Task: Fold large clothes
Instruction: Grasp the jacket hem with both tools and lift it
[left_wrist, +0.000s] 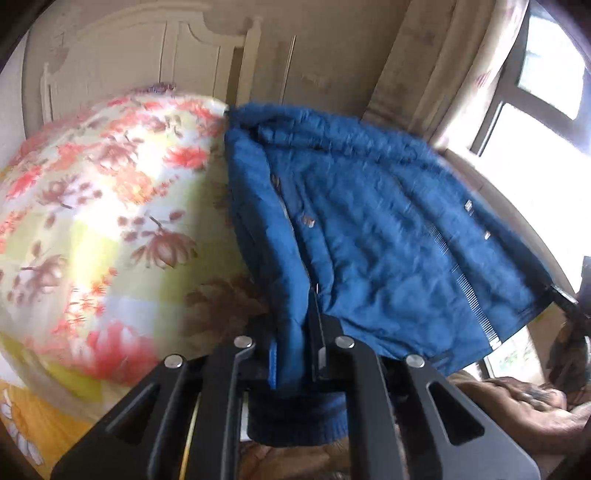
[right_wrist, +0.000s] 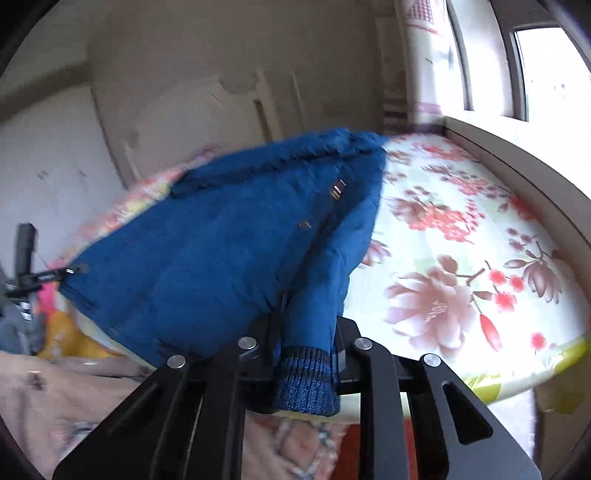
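Matt quilted jacket (left_wrist: 388, 236), ribbed-knit cuff (right_wrist: 308, 380)

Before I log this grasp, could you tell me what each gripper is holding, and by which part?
Both hold the blue jacket: the left gripper and the right gripper each clamp a sleeve just above its knit cuff.

Bedsheet (left_wrist: 92, 206) blurred, jacket (left_wrist: 369, 229) hides bed

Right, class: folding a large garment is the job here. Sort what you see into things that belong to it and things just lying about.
Part of the job:
- blue padded jacket
- its knitted cuff
- left gripper, shut on the jacket
- right gripper, shut on the jacket
- floral bedsheet

Lying about:
- beige garment
- curtain
- window
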